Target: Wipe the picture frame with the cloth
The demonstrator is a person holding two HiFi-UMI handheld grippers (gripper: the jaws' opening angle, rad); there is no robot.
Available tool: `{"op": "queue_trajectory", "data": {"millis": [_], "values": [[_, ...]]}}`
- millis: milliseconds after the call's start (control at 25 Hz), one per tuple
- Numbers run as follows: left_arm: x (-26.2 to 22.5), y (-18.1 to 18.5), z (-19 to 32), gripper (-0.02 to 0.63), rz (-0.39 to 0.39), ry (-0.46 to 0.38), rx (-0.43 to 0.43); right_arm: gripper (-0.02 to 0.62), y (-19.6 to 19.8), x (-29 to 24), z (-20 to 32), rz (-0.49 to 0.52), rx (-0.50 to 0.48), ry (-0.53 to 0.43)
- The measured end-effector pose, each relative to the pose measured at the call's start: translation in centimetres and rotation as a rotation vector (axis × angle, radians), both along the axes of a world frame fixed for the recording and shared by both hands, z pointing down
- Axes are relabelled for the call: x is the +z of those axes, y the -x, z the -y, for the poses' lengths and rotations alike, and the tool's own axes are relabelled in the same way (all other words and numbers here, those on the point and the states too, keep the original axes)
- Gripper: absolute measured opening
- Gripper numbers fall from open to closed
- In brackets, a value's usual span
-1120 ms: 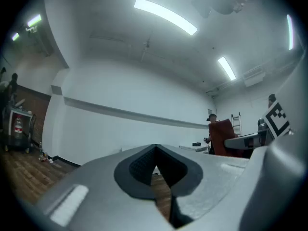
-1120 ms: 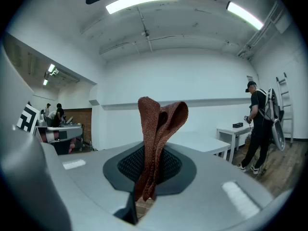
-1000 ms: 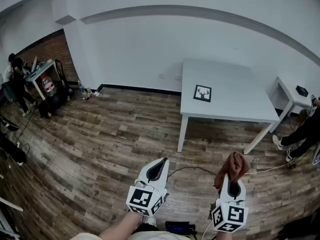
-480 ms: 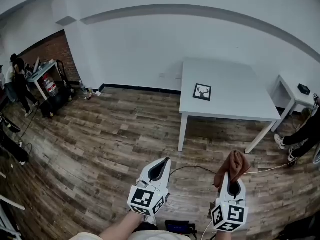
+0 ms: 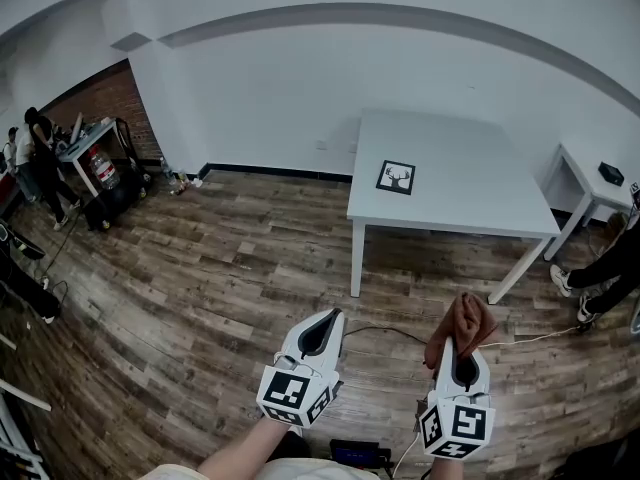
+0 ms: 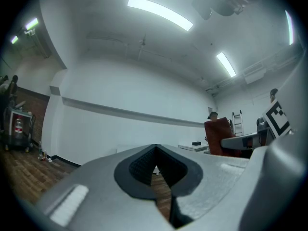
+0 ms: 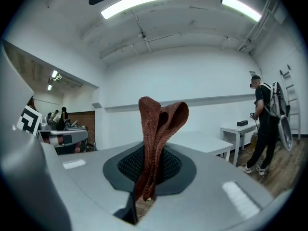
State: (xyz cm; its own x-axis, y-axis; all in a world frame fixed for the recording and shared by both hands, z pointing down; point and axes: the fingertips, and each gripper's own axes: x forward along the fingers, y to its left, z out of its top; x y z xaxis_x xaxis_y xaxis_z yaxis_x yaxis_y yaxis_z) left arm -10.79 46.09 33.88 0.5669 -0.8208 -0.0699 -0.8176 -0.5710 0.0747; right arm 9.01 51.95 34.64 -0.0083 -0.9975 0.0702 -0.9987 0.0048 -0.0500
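Observation:
A small black picture frame (image 5: 396,177) with a deer print lies flat on the white table (image 5: 470,193), far ahead of both grippers. My right gripper (image 5: 462,350) is shut on a rust-brown cloth (image 5: 461,326), which sticks up folded from its jaws; in the right gripper view the cloth (image 7: 157,137) stands between the black pads. My left gripper (image 5: 323,328) hangs over the wooden floor, jaws shut with nothing between them. In the left gripper view the left gripper (image 6: 155,169) points toward the white wall.
A second small white table (image 5: 590,189) with a black object stands at the right, and a person (image 5: 610,263) is beside it. At the far left, people (image 5: 35,163) stand by a desk near a brick wall. A cable (image 5: 385,334) runs across the wooden floor.
The view has moved forward, so the table and frame sit slightly nearer and to the left. Both grippers hold the same pose, the cloth still gripped in the right one.

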Motion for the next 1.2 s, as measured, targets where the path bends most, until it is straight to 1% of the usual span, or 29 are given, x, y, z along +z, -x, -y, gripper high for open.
{"op": "queue_trajectory", "data": {"millis": [280,600,760,920,1200], "values": [[0.1,-1.8,0.4,0.001,0.011,-0.003,-0.034,0.061,-2.8,0.7,0.7,-0.015,-0.011,0.007],[0.8,-3.4,3.1,0.002,0.005,0.001,-0.018,0.061,-3.7,1.5,3.3,-0.024,-0.008,0.018],[1.0,-3.2,5.7,0.001,-0.007,0.005,-0.014,0.06,-3.1,1.7,5.8,-0.031,-0.009,0.027],[1.3,-2.8,9.2,0.0,-0.009,0.008,-0.009,0.061,-2.2,1.8,9.5,-0.039,-0.014,0.037],[1.5,-0.4,16.6,0.0,-0.026,0.03,-0.004,0.06,0.7,1.4,16.9,-0.053,-0.015,0.048]]}}
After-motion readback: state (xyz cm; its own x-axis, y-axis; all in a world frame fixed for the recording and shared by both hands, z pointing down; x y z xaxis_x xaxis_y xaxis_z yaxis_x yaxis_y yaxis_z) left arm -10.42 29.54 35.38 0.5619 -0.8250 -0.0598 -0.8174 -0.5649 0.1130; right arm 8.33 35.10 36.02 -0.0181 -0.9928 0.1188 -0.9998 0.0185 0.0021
